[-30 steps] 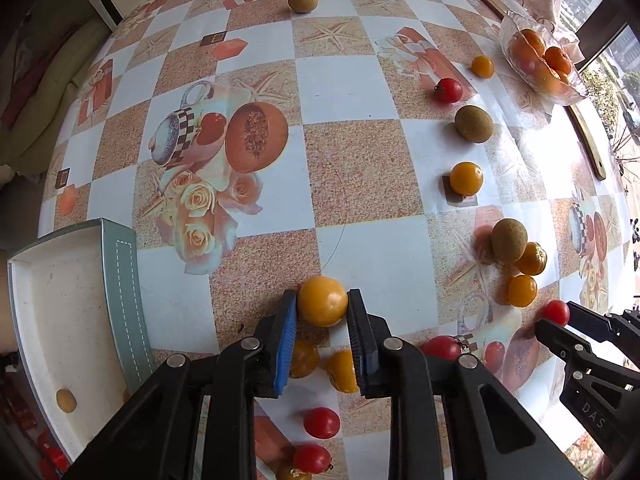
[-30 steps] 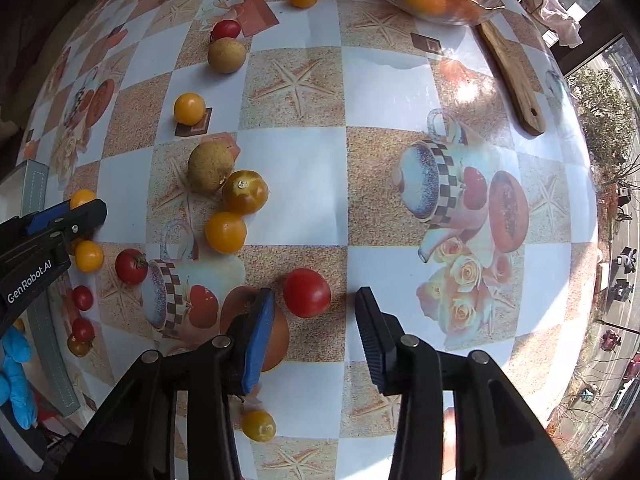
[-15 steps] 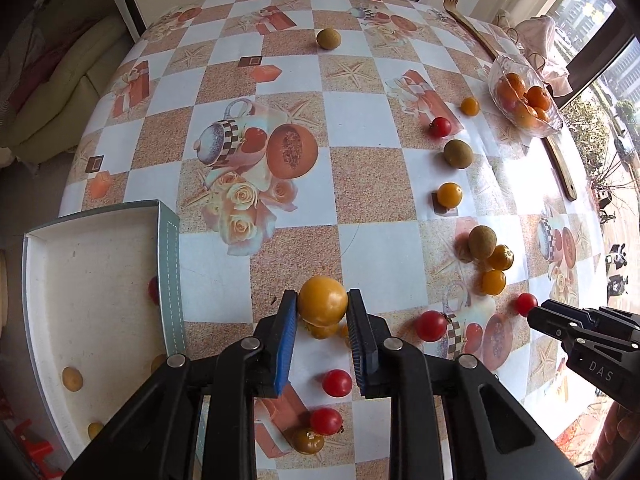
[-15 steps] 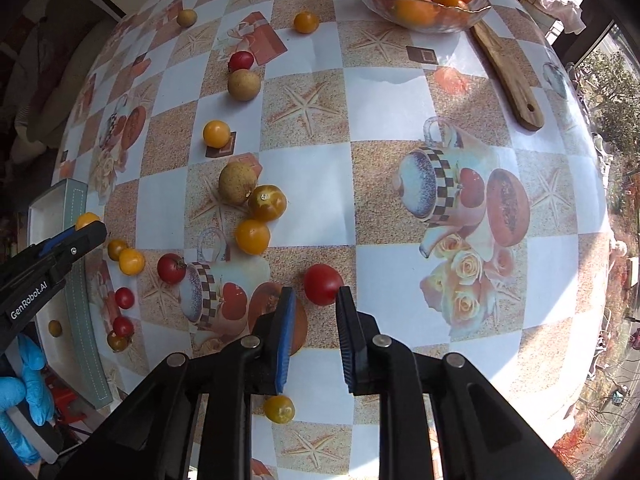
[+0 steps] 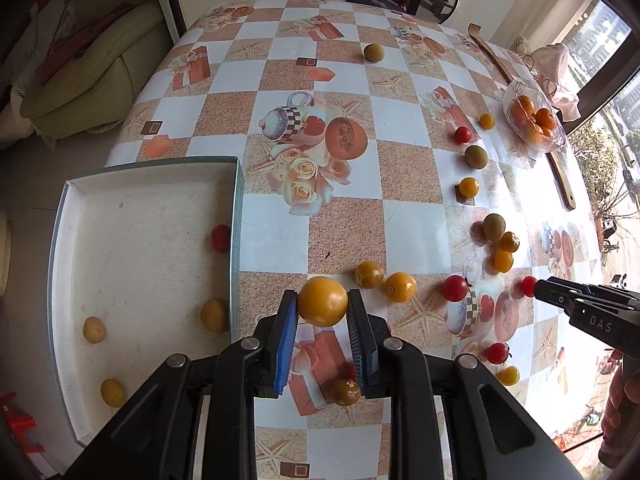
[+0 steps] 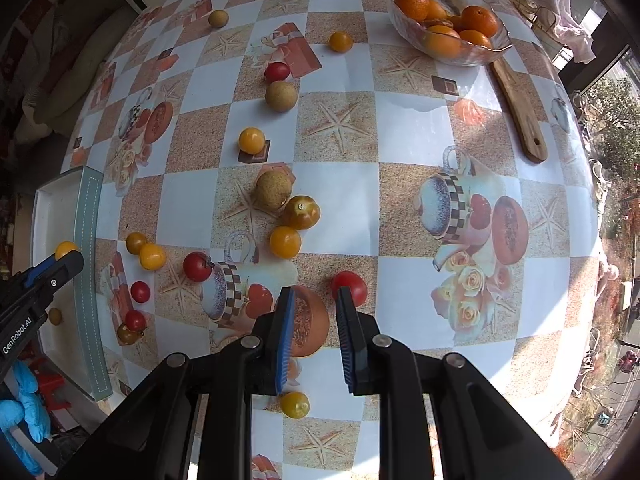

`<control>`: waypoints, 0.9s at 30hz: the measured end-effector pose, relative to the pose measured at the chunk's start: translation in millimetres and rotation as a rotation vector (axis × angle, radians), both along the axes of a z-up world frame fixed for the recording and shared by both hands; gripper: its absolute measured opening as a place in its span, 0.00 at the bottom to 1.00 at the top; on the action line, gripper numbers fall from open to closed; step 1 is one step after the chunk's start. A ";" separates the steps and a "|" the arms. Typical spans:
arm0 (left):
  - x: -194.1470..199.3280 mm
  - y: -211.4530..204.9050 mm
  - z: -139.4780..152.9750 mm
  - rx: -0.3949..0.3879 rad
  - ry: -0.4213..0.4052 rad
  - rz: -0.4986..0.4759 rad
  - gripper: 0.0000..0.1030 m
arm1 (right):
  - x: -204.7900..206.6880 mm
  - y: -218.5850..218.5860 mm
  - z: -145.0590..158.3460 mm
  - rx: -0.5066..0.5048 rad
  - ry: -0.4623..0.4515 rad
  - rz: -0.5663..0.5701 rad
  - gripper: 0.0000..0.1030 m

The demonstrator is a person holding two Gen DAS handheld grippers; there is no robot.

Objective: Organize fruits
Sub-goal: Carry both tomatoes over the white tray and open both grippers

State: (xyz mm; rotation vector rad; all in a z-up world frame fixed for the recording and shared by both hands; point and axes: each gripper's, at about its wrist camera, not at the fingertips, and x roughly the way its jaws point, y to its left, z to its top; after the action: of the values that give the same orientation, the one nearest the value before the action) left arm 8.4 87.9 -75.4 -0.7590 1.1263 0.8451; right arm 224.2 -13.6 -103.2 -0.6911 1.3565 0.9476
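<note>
Left wrist view: the left hand-held gripper (image 5: 322,307) is seen pinching a yellow-orange tomato (image 5: 322,301) between its blue pads, raised clear of the table (image 5: 408,168). A white tray (image 5: 236,216) with a grey-green rim lies to the left of this gripper, its near wall just beside the held fruit; inside are noted one red tomato (image 5: 219,238) and three small yellowish fruits (image 5: 94,330). The tray is judged the destination, so the coming move is leftward over the rim, and the left hand is much the nearer of the two. In the right wrist view the right hand-held gripper (image 6: 315,298) is seen with its jaws drawn close together and nothing between them, having just been closing; a red cherry tomato (image 6: 349,286) sits on the table just outside the right-hand pad, missed rather than held. Loose red and yellow tomatoes and brownish round fruits (image 6: 273,190) are scattered well apart across the table, and a glass bowl of oranges (image 6: 446,26) stands at the far edge beside a wooden back-scratcher (image 6: 516,108). Writing legible: "GenRobot.AI" on the left gripper's body, "DAS" on the right gripper's body. Bottle labels in the background cannot be read.
</note>
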 end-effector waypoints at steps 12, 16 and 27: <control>-20.4 -10.8 -3.9 -0.004 0.020 0.010 0.25 | 10.1 2.0 -35.7 -0.064 -0.029 -0.019 0.48; -24.2 -11.6 -2.7 0.002 0.027 0.005 0.25 | 7.7 9.1 -35.6 -0.057 -0.042 -0.015 0.22; -45.7 -8.7 4.0 0.010 0.014 0.064 0.25 | 5.6 11.4 -6.0 0.003 0.046 -0.011 0.22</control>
State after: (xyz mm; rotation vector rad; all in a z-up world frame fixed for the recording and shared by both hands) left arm -37.3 79.1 -71.4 -0.7852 1.1143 0.9112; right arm 229.7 -2.2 -109.1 -0.6630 1.3978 0.9617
